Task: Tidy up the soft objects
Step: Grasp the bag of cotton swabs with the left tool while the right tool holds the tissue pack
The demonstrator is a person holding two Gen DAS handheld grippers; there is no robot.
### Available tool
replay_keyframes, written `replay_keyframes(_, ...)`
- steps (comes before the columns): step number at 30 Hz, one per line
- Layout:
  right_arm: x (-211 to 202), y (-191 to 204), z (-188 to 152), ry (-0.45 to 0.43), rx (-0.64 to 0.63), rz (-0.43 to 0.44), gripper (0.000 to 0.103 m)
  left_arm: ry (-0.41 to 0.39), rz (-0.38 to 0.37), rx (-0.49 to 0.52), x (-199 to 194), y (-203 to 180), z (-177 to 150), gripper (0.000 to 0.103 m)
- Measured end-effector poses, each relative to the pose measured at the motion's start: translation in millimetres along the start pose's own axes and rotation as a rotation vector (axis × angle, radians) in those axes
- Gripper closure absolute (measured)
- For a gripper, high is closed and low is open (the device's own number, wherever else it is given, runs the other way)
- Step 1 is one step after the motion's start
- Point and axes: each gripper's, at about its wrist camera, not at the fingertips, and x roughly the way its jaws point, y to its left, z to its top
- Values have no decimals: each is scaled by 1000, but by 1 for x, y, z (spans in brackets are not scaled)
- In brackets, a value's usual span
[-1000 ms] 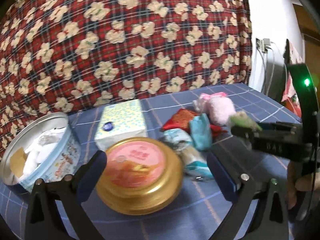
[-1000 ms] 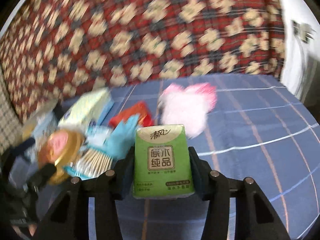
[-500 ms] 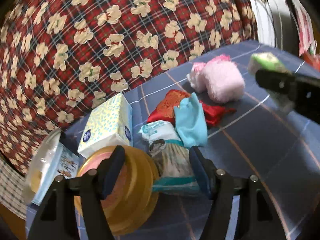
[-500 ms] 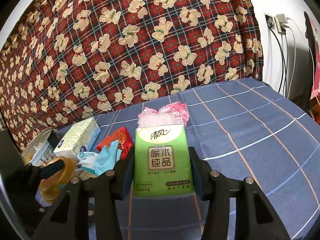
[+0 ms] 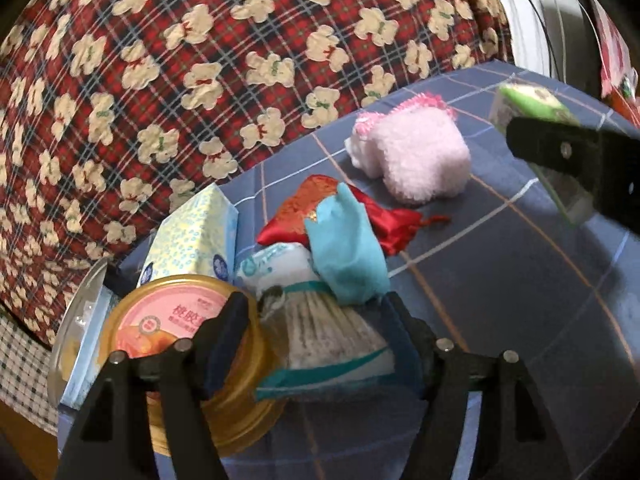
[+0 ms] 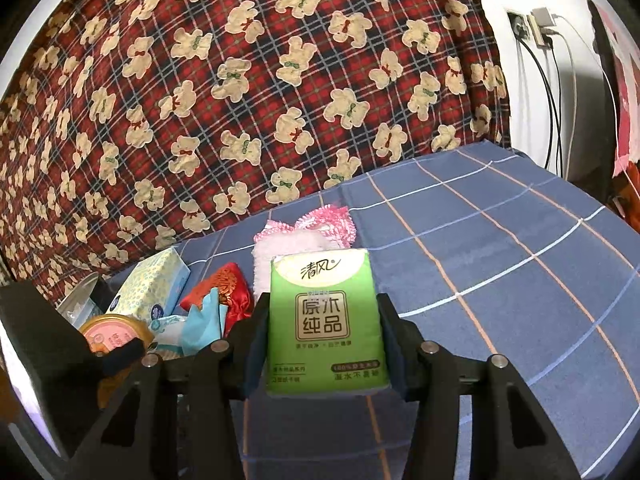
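Gold-lidded jar point(image 5: 180, 344) against cotton-swab bag point(image 5: 320, 332)

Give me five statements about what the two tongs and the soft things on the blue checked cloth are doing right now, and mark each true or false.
1. The right tongs are shut on the green tissue pack. True.
2. The pink fluffy cloth lies inside the round tin. False: it lies on the blue checked cloth, apart from the tin.
3. The teal cloth rests partly on the red pouch. True.
4. The left tongs grip the gold-lidded jar. False: they straddle the cotton swab packet.
5. The blue-patterned tissue box sits right of the pink fluffy cloth. False: it is left of it.
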Motion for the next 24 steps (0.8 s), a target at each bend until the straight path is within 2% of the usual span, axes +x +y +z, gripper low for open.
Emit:
replay_keyframes(4,0,0,1,2,2,3,50,10,-15,-50,-6,6,4,24)
replay_keyframes(8,-1,-4,2,1,20,-5,50,61,-42,-77,-5,-2,7,23)
replay_keyframes(11,0,-5,2,3,24,-5,50,49,4,-66,-6,-10,7,23)
replay_keyframes(16,-2,-4,2,0,15,3,50,79,68,-139,5,7,0,22)
replay_keyframes(19,-3,-4,2,-5,17,4,50,95,60,-129,9,5,1,22)
replay_keyframes(20,-3,-5,3,-4,21,6,50,102,52,-115,11,2,2,32)
replay_keyframes(21,-2,-5,3,-2,25,7,50,108,42,-100,12,-2,2,32)
replay_keyframes(24,-3,-6,3,-4,31,4,50,126,-25,-122,10,-6,5,32)
